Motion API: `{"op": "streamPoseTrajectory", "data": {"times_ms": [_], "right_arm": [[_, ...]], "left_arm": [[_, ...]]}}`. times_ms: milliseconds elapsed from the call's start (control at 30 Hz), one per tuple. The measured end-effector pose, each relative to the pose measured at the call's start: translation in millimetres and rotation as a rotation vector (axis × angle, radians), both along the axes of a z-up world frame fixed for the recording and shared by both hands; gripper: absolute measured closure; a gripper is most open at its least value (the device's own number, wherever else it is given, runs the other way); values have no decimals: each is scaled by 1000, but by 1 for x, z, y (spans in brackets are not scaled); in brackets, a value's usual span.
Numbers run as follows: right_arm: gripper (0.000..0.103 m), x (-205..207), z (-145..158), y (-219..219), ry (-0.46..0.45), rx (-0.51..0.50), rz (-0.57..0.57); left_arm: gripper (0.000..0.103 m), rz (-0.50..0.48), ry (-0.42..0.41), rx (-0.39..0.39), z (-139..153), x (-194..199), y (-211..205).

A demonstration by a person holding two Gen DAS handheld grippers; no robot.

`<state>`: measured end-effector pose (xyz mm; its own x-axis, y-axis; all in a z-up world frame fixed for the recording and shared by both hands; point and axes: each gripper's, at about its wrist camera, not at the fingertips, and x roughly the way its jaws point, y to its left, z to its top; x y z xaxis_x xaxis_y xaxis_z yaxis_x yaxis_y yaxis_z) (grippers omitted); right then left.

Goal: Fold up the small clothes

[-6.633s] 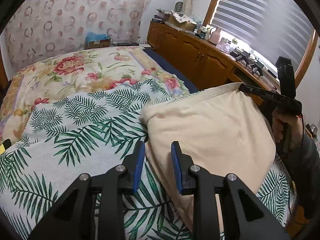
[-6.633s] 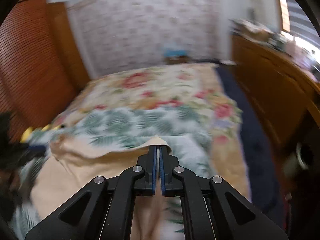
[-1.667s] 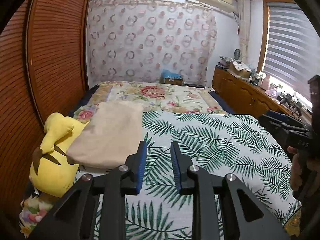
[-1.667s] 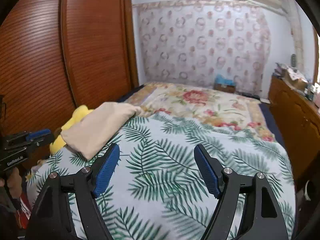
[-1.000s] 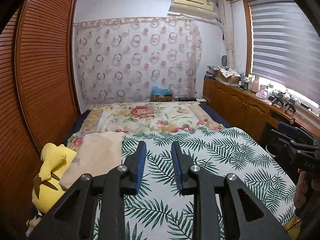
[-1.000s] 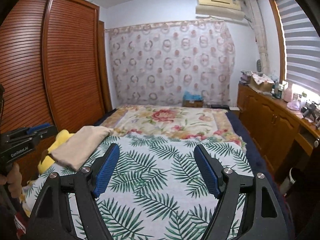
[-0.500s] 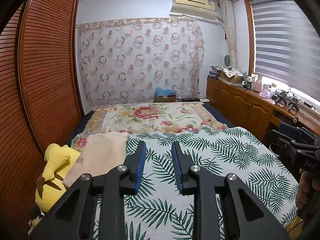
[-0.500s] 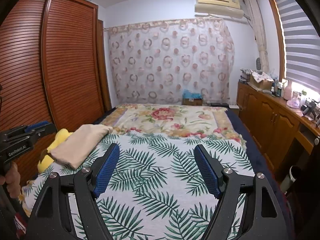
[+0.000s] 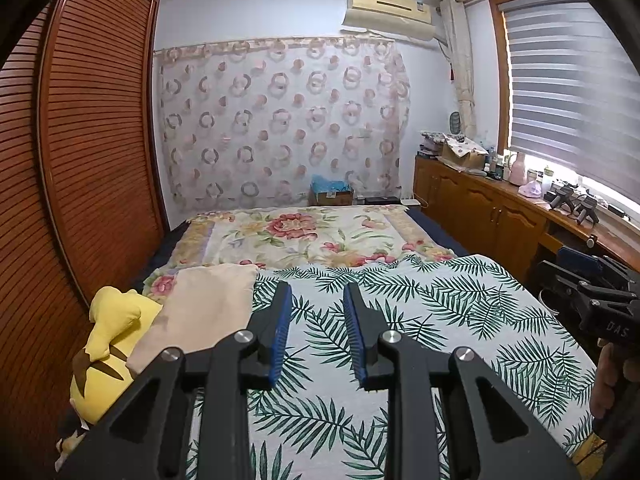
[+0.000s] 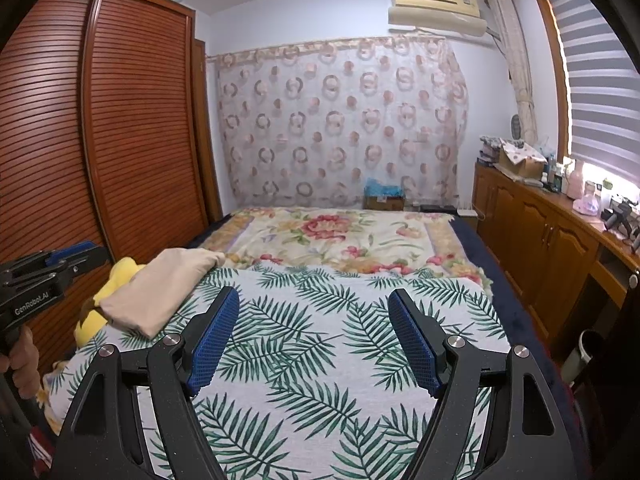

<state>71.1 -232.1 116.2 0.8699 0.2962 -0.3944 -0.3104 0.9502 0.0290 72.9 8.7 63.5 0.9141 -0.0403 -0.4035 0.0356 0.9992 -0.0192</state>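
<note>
beige garment (image 9: 204,312) folded flat, bedside

The folded cloth (image 9: 208,312) is plain beige; the blanket (image 9: 440,320) is white with green palm fronds; the quilt (image 9: 304,236) beyond is cream with red flowers; the plush toy (image 9: 108,344) is yellow (brown marks); the grippers' pads (image 10: 212,340) are blue; the wardrobe (image 10: 120,140) is reddish-brown.

Home bedroom: bed (image 9: 360,236) with floral and palm-leaf covers, louvred wardrobe (image 9: 92,160), curtain (image 9: 280,120), wall air conditioner (image 9: 388,6), wooden cabinets (image 9: 480,216).
</note>
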Motion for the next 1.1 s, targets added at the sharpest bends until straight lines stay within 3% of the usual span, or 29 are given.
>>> {"op": "streamPoseTrajectory", "data": {"times_ms": [1100], "right_arm": [[24,-2,-10,-10,1,3,-15]], "left_arm": [[77,8,-8,8,1,-1,4]]}}
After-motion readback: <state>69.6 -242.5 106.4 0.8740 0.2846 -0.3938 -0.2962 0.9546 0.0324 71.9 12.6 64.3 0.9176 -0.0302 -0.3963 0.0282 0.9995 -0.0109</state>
